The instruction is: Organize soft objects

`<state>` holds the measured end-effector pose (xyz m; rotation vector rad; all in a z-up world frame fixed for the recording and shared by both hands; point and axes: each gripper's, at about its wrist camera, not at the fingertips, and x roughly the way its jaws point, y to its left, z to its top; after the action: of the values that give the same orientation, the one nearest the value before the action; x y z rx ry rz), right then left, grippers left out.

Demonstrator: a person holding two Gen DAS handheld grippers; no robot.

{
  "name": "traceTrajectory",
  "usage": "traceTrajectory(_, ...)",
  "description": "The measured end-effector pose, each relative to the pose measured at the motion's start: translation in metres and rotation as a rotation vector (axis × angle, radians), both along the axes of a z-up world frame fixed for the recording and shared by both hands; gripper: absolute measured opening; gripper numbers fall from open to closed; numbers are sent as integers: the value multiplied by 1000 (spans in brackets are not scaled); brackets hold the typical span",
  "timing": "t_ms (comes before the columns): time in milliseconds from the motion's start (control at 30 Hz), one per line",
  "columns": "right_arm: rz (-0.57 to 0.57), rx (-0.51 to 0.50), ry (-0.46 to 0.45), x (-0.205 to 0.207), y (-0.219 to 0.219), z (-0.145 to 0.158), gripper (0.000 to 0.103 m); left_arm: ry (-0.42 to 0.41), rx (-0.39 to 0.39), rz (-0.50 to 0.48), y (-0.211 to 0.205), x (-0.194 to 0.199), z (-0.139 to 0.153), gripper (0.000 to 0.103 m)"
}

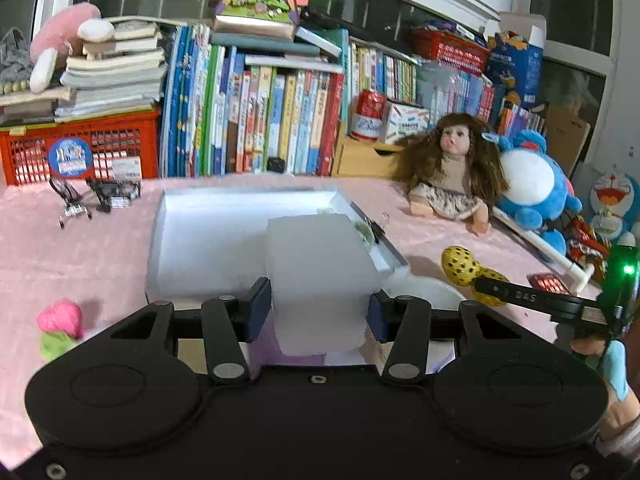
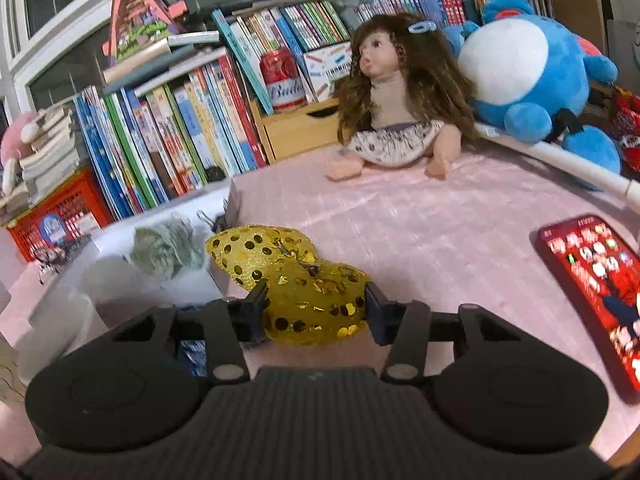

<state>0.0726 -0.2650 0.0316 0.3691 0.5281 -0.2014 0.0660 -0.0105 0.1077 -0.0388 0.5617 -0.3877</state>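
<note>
My left gripper [image 1: 319, 300] is shut on a white foam block [image 1: 320, 256], holding it over the near part of an open white box [image 1: 160, 232]. In the right wrist view my right gripper [image 2: 316, 296] is shut on a yellow sequined soft toy [image 2: 280, 264], which lies on the pink cloth right beside the white box [image 2: 108, 236]. A grey-green fluffy piece [image 2: 168, 252] sits in that box's near corner. From the left wrist view, the yellow toy [image 1: 460, 264] shows at the right, with one of the right gripper's fingers [image 1: 504, 292] over it.
A long-haired doll [image 2: 396, 92] and a blue plush [image 2: 532, 68] sit at the back right, before shelves of books [image 1: 256, 112]. A red phone [image 2: 592, 288] lies at the right. A pink and green soft ball [image 1: 60, 324] rests at the near left. Binder clips [image 1: 100, 196] lie by a red crate [image 1: 80, 148].
</note>
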Motion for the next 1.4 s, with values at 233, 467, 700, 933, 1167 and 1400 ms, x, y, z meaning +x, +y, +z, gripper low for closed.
traceTrajectory(233, 41, 23, -15, 23, 6, 44, 53, -3, 2, 25, 13, 35, 35, 47)
traceTrajectory(467, 145, 143, 18, 67, 20, 78, 54, 196, -81, 23, 27, 100, 44, 47)
traceTrajectory(700, 155, 128, 69, 106, 45, 93, 54, 339, -111, 75, 45, 153, 26, 47)
traceTrajectory(933, 117, -8, 157, 148, 73, 84, 54, 410, -5, 113, 45, 192, 4, 47)
traceTrajectory(1167, 91, -138, 266, 182, 93, 59, 54, 500, 63, 131, 41, 223, -27, 47)
traceTrajectory(1400, 128, -137, 316, 190, 105, 49, 55, 536, 88, 115, 34, 235, -43, 47)
